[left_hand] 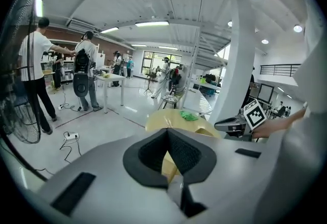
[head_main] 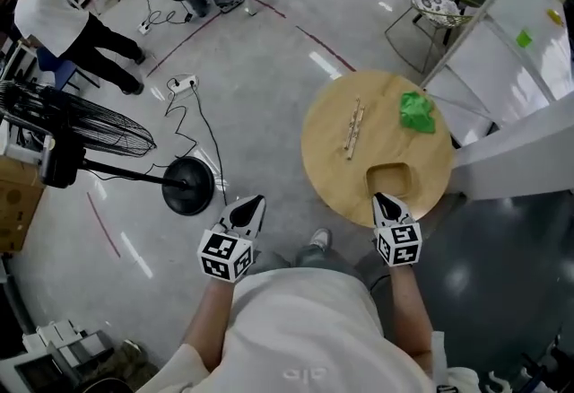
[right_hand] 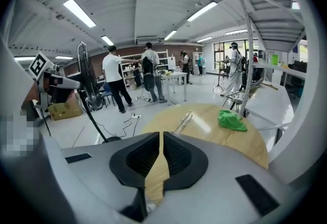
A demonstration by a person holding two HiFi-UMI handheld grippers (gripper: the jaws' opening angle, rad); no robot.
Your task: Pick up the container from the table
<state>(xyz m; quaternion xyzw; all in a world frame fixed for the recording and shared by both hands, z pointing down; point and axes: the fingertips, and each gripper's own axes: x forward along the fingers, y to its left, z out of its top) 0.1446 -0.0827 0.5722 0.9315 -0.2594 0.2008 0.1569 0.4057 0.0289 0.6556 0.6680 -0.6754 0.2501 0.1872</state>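
The container (head_main: 390, 179) is a shallow, wood-coloured, square-ish tray on the near part of the round wooden table (head_main: 332, 171). My right gripper (head_main: 383, 199) hovers at the tray's near edge, jaws shut and empty. From the right gripper view the right gripper (right_hand: 161, 135) points across the table (right_hand: 214, 138), and the tray is hidden under its body. My left gripper (head_main: 253, 203) hangs over the floor left of the table, shut and empty. In the left gripper view its tips (left_hand: 166, 131) meet in front of the table (left_hand: 161, 118).
A crumpled green cloth (head_main: 417, 110) and a pair of thin sticks (head_main: 354, 126) lie farther back on the table. A standing fan (head_main: 81, 126) with a round base (head_main: 188, 187) and floor cables (head_main: 182, 84) are left. A white beam (head_main: 511, 158) adjoins the table's right side.
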